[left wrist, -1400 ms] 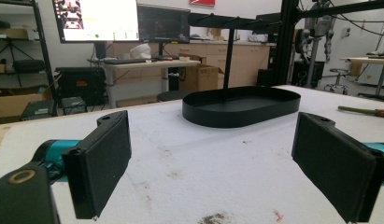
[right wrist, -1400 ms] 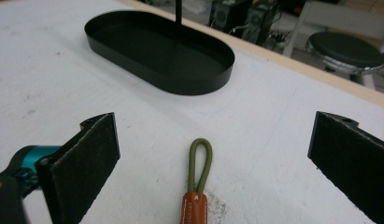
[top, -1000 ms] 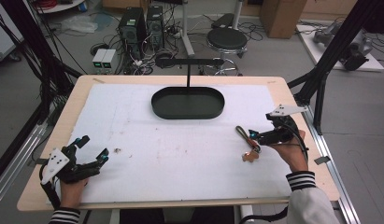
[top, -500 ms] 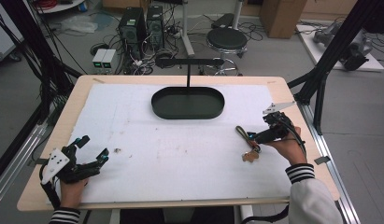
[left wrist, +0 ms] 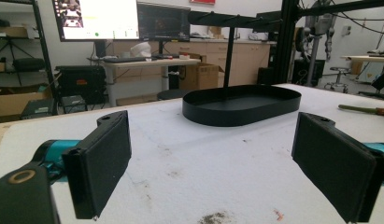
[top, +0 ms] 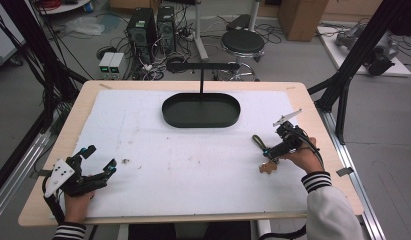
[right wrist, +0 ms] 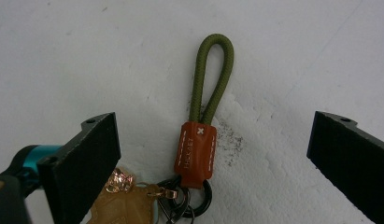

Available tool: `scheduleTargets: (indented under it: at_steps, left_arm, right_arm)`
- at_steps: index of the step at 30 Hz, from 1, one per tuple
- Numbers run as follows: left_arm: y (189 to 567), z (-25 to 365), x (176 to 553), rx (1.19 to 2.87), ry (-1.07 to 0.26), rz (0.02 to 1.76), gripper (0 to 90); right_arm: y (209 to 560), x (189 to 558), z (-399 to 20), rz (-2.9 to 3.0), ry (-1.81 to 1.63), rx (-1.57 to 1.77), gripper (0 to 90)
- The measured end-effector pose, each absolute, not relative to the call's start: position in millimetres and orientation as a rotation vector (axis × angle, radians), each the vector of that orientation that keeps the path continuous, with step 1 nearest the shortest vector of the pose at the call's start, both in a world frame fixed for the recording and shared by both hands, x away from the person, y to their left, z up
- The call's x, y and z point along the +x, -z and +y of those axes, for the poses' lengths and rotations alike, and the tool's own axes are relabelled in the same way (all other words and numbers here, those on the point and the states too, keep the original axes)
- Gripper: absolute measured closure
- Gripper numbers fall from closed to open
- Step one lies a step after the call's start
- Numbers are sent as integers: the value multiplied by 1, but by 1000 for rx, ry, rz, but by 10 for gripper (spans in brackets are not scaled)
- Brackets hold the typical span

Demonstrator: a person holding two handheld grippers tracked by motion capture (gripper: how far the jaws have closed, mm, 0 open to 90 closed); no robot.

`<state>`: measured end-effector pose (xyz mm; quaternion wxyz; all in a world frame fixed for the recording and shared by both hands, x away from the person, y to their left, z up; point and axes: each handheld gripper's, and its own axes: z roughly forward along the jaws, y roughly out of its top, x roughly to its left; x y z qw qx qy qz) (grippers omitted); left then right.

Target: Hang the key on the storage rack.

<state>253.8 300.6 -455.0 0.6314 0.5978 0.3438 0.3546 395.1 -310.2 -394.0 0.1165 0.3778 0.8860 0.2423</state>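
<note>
From above, the right hand-held gripper (top: 271, 151) is hovering over a keychain (top: 263, 152) lying on the tabletop (top: 193, 165), right of the black tray (top: 201, 110). The left hand-held gripper (top: 95, 162) is resting released near the front edge. Along the left one, jaws are gaping toward the tray (left wrist: 241, 103). Along the right one, jaws are spread either side of the keychain (right wrist: 199, 140): light and floppy, best pinched at the stiff leather tab.

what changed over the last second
The right gripper tipped down over the keychain, its grey plate swinging up and back; its jaws stand open either side of the green loop, nothing gripped yet. The keychain, the left gripper, open near the table's front edge, and the black tray stayed put.
</note>
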Motion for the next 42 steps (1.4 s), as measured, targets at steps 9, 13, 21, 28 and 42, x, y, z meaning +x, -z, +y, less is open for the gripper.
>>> scheduleTargets:
  at_steps: [9, 13, 21, 28, 42]
  left_arm:
    - [455, 301, 254, 1370, -811, 787, 124]
    - [455, 300, 254, 1369, -811, 787, 124]
    - [455, 301, 254, 1370, -811, 788, 124]
    - [455, 301, 254, 1371, -812, 788, 124]
    - [455, 301, 254, 1370, -811, 789, 124]
  right_arm:
    - [398, 397, -308, 2625, -656, 1142, 47]
    - [402, 399, -307, 2648, -609, 1161, 54]
    - [409, 403, -303, 2667, -535, 1197, 70]
    - [409, 405, -305, 2687, -523, 1217, 201]
    - [408, 404, -301, 2722, -486, 1223, 513]
